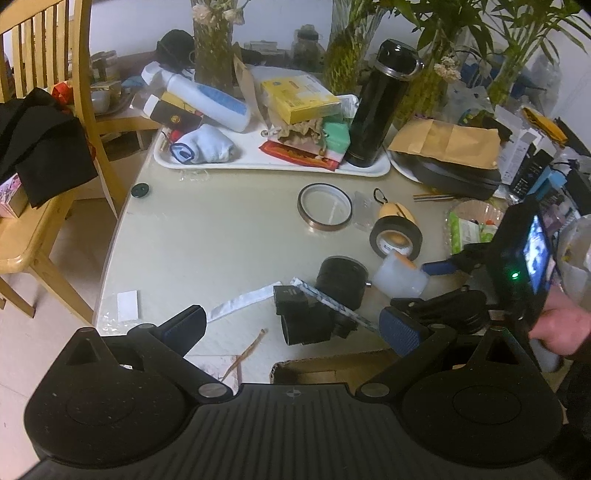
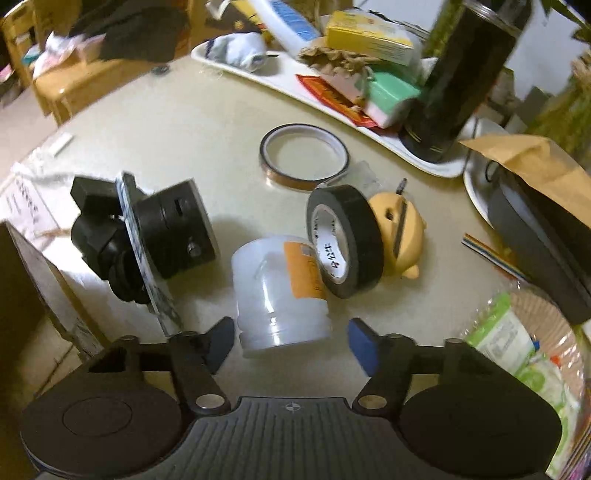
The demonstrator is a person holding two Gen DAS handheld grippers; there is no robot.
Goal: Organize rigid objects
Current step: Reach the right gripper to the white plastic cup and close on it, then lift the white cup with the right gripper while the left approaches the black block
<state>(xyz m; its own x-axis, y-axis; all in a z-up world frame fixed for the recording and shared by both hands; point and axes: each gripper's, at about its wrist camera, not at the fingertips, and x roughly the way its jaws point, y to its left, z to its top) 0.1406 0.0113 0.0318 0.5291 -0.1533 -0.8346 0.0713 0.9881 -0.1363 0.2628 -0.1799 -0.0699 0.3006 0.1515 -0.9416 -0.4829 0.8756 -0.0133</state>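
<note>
On the pale worktop (image 2: pixel 166 122) we find our right claw (image 2: pixel 291 341) released, its fingers flanking the translucent white plastic jar with an orange label (image 2: pixel 280 291), which lies on its side without clear contact; a black roll of tape (image 2: pixel 347 240) leans on the jar, with a yellow rubbery figurine (image 2: pixel 402 229) behind; a black cylindrical lens mount on a plate (image 2: pixel 147 240) crowds the left; our left claw (image 1: pixel 295 328) hangs released above it; motion blur smears the tray's far contents.

You have a wooden chair (image 1: pixel 48 110) left of the table (image 1: pixel 221 236), with vases (image 1: pixel 213 44) and plants (image 1: pixel 517 33) behind the tray (image 1: pixel 258 162).
</note>
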